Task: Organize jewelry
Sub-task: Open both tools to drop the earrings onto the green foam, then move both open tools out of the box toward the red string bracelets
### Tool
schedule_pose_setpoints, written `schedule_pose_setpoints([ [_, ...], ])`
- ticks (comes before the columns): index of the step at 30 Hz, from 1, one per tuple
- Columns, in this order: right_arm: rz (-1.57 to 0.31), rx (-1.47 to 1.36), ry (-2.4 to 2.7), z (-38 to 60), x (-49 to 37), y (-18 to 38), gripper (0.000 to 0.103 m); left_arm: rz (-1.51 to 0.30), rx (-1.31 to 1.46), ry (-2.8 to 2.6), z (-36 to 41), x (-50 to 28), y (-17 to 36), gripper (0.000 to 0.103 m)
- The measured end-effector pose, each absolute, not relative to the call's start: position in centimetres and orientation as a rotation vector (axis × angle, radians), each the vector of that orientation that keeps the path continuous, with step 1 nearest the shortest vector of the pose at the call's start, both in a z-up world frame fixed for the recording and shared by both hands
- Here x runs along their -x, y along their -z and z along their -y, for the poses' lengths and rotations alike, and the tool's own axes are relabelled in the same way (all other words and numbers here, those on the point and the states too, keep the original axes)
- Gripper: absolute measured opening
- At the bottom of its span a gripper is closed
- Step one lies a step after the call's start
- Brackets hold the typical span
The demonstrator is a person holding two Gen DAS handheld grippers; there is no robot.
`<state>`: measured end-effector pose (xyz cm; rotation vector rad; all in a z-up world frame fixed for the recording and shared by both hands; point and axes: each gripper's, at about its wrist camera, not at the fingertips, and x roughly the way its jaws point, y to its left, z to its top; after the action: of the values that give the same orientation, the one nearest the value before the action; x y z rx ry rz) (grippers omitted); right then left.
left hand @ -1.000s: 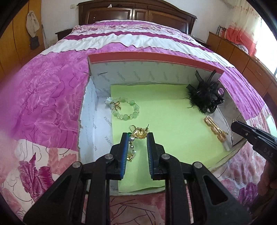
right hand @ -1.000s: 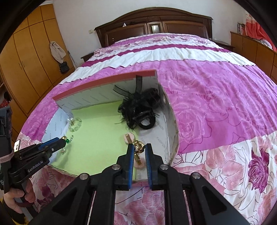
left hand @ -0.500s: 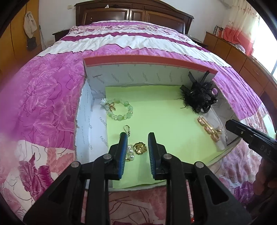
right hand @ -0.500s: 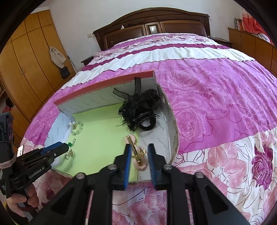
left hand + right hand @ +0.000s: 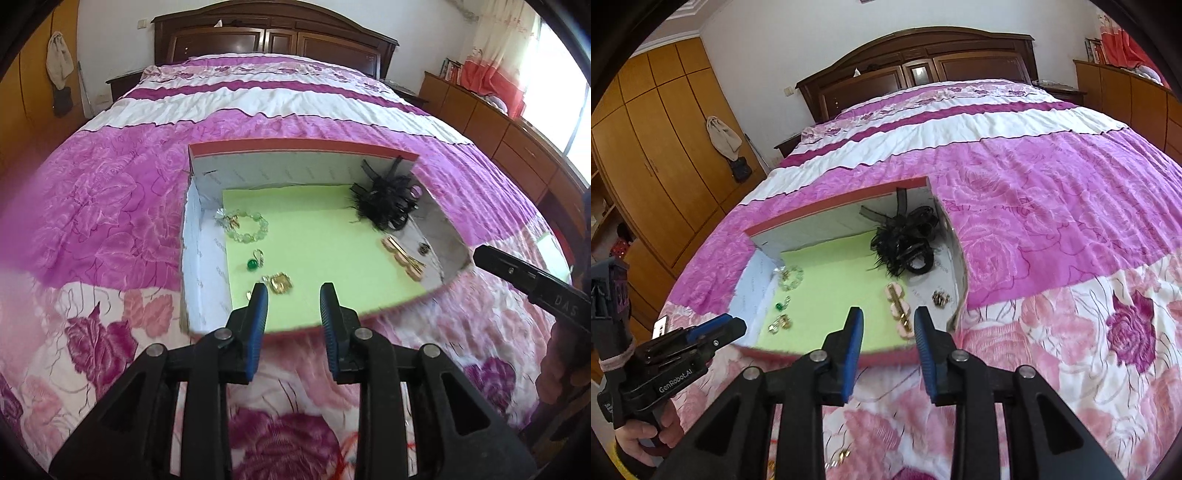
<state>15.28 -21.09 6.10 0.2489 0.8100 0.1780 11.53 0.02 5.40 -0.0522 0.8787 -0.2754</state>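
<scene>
An open box (image 5: 301, 147) with a green liner (image 5: 317, 236) lies on the bed. In it lie a green bead bracelet (image 5: 245, 225), a green-stone earring (image 5: 255, 260), a gold brooch (image 5: 280, 283), a black feather hair clip (image 5: 388, 203), a gold hairpin (image 5: 402, 256) and a small dark piece (image 5: 424, 249). My left gripper (image 5: 294, 295) is open and empty, just above the box's near edge by the brooch. My right gripper (image 5: 888, 321) is open and empty, above the near edge beside the hairpin (image 5: 898, 304).
The box (image 5: 842, 201) sits on a pink and white floral bedspread (image 5: 110, 206). A dark wooden headboard (image 5: 273, 40) stands at the far end. Wooden wardrobes (image 5: 657, 155) stand left, a low cabinet (image 5: 517, 147) right. Small gold bits (image 5: 838, 456) lie on the bedspread below the right gripper.
Both grippers opened, let go of the jewelry and drew back toward the box's near edge. The brooch and earring now lie on the liner, the hairpin and small piece lie at the right.
</scene>
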Motion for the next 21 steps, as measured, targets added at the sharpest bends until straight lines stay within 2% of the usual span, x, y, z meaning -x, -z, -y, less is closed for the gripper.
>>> schedule_pose_setpoints([
  [10, -0.862, -0.238, -0.191, 21.0, -10.5, -6.7, 0.033, -0.903, 0.025, 0.307, 0.1, -7.8, -5.9, 0.022],
  [21, -0.961, -0.192, -0.2, 20.5, -6.5, -5.1, 0.035, -0.951, 0.0, 0.327, 0.3, -5.2, -5.0, 0.022],
])
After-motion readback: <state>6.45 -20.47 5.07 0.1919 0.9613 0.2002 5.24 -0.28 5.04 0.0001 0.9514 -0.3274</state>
